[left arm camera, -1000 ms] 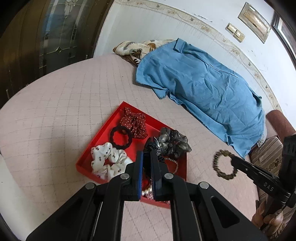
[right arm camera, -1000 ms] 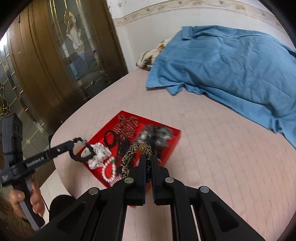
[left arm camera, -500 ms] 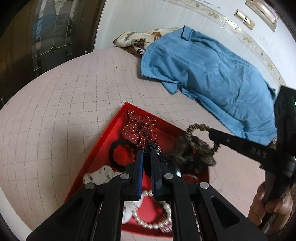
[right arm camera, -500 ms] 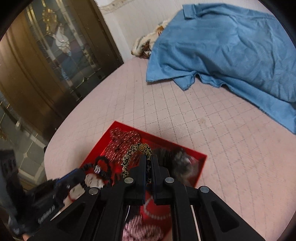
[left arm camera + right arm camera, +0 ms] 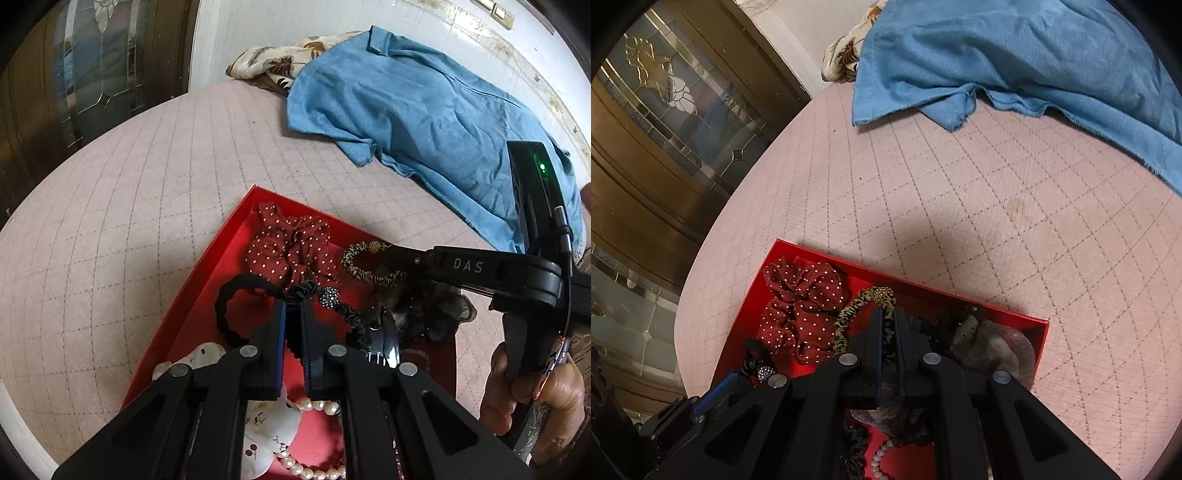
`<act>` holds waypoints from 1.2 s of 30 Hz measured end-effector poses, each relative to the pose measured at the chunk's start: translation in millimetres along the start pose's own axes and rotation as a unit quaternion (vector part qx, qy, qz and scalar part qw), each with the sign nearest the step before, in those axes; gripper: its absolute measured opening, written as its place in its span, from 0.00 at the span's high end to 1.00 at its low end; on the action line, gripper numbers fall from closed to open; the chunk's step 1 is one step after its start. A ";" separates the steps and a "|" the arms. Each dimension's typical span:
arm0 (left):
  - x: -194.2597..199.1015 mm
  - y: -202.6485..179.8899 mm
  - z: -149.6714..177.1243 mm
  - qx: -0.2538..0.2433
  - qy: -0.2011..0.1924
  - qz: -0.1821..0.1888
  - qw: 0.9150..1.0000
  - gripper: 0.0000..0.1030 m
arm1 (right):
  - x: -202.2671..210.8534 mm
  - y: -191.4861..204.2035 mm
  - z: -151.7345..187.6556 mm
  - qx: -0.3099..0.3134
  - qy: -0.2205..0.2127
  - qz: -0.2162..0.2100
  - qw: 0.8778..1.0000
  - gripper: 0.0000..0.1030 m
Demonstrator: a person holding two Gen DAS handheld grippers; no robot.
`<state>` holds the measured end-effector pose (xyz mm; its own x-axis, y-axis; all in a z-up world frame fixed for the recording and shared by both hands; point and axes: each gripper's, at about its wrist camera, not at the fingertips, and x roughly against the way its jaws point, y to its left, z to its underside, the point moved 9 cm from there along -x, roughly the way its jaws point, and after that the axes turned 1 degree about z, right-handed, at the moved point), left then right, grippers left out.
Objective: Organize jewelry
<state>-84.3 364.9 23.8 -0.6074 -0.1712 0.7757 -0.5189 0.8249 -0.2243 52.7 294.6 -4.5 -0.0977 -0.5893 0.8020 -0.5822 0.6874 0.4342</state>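
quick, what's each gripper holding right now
left gripper: shut on the black satin hair tie
right gripper: shut on the leopard-print hair tie

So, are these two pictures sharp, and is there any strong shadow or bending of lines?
Left wrist view: sharp, soft even light; the grid lines on the pink cover curve from the fisheye lens. Right wrist view: also sharp; a dark shadow lies on the cover just beyond the red tray, and the door bows at the edge.

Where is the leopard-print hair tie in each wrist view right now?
Left wrist: leopard-print hair tie right of centre, at the right gripper's tip.
Right wrist: lower centre, pinched between its fingers.
Shared landmark: red polka-dot scrunchie, just left of it in the red tray.
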 end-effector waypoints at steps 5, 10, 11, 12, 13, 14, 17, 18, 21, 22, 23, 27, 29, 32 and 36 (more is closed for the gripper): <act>5.2 1.2 -0.9 0.008 -0.004 0.001 1.000 0.92 | -1.6 0.0 1.4 -0.014 0.002 -0.018 1.000 0.83; 14.9 -5.5 -0.2 0.005 -0.009 0.005 1.000 0.72 | 10.1 3.4 -1.5 -0.016 -0.012 -0.031 0.999 0.63; 18.8 -7.6 -0.1 0.003 -0.013 0.005 1.000 0.67 | 14.0 4.3 -2.1 -0.017 -0.015 -0.034 0.999 0.63; 23.5 -9.8 -0.2 0.001 -0.018 0.004 1.000 0.60 | 19.5 4.8 -2.7 -0.018 -0.019 -0.038 0.999 0.63; 27.5 -11.8 -1.0 -0.002 -0.023 0.003 1.000 0.55 | 22.9 5.1 -3.0 -0.019 -0.022 -0.040 0.999 0.62; 31.9 -13.8 -1.0 -0.004 -0.027 0.002 1.000 0.54 | 28.2 5.4 -3.0 -0.021 -0.025 -0.046 0.998 0.62; 43.7 -19.9 0.1 -0.012 -0.035 -0.001 0.999 0.52 | 41.4 4.9 -1.0 -0.028 -0.032 -0.055 0.998 0.62; 48.1 -22.0 1.5 -0.015 -0.036 -0.003 0.999 0.52 | 45.5 4.3 0.2 -0.031 -0.033 -0.056 0.997 0.61; 59.4 -25.5 5.0 -0.023 -0.041 -0.013 0.999 0.45 | 58.3 3.1 5.7 -0.034 -0.038 -0.061 0.997 0.61; 62.5 -25.9 5.9 -0.024 -0.043 -0.016 0.999 0.43 | 63.3 2.4 8.5 -0.034 -0.040 -0.059 0.997 0.61; 67.3 -26.5 7.8 -0.024 -0.047 -0.019 0.998 0.40 | 67.2 1.5 11.0 -0.033 -0.041 -0.058 0.997 0.60; 79.5 -26.9 16.9 -0.024 -0.049 -0.028 0.998 0.37 | 87.1 -2.4 28.4 -0.021 -0.049 -0.045 0.998 0.56; 83.4 -27.7 22.3 -0.025 -0.046 -0.031 0.998 0.37 | 93.9 -5.8 36.0 -0.019 -0.051 -0.040 0.998 0.55; 89.5 -30.5 29.6 -0.025 -0.043 -0.034 0.998 0.37 | 105.7 -10.9 50.3 -0.021 -0.052 -0.035 0.998 0.54; 99.3 -33.8 37.5 -0.025 -0.042 -0.036 0.998 0.37 | 121.1 -16.1 70.0 -0.013 -0.056 -0.022 0.998 0.53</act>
<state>-149.6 299.9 86.3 -0.6194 -0.2734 0.7359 -0.5331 0.8346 -0.1387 -6.3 182.4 56.9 -0.1638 -0.6621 0.7312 -0.5662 0.6701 0.4799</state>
